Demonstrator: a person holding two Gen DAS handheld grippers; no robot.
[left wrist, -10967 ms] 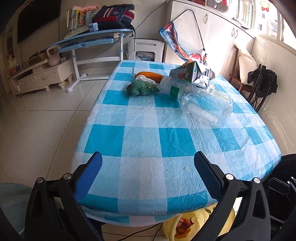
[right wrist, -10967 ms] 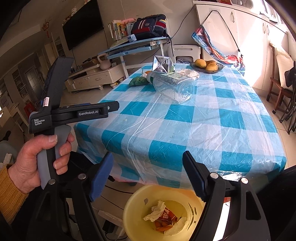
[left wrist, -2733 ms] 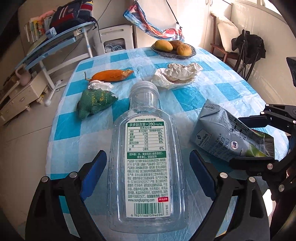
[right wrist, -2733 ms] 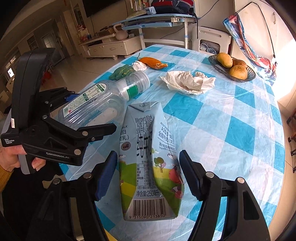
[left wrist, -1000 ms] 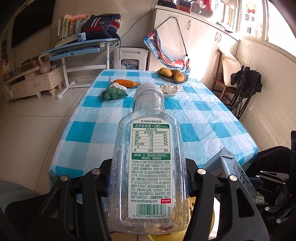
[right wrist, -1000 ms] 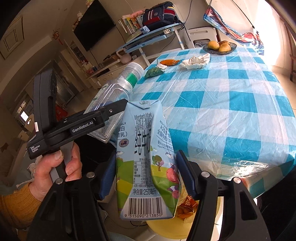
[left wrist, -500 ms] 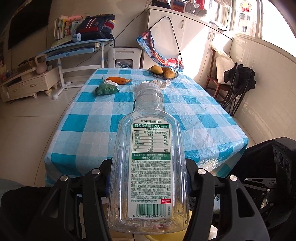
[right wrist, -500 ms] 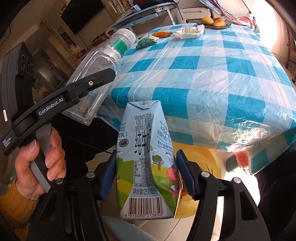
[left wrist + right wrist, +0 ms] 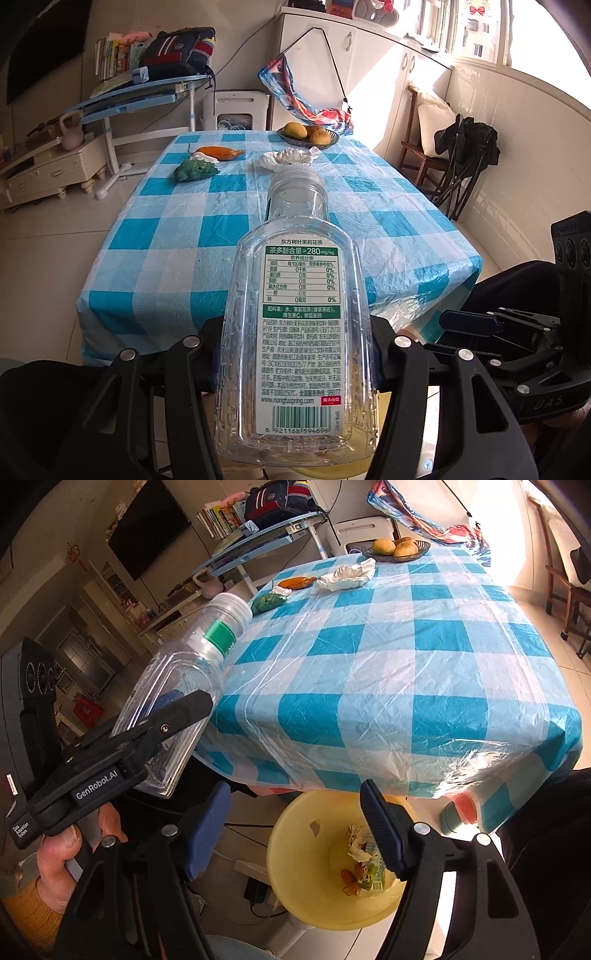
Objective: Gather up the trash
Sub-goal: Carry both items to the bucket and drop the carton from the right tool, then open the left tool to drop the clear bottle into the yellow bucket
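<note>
- Holding the empty clear bottle (image 9: 299, 325) in my left claw (image 9: 295, 354), I keep the pads pressed on its flat sides low on the body, cap pointing away toward the worktop (image 9: 236, 206), so it stays steady off the near edge until it is over the bin.
- My right claw (image 9: 295, 830) hangs above the yellow bin (image 9: 295, 849) with nothing between its pads; the jaws have just been opening, and the milk carton (image 9: 371, 871) now lies in the bin among scraps, which I judge is why I spread them there.
- The bin sits on the floor just below the worktop's near edge, so anything I let go of here should fall straight in.
- The bottle is to the left of the bin in the right wrist view, not yet over it; I judge it goes next.
- Crumpled paper (image 9: 288, 158), a green wrapper (image 9: 195, 170) and an orange peel-like piece (image 9: 219, 152) wait at the far end, near the fruit bowl (image 9: 308, 134), which I would leave.
</note>
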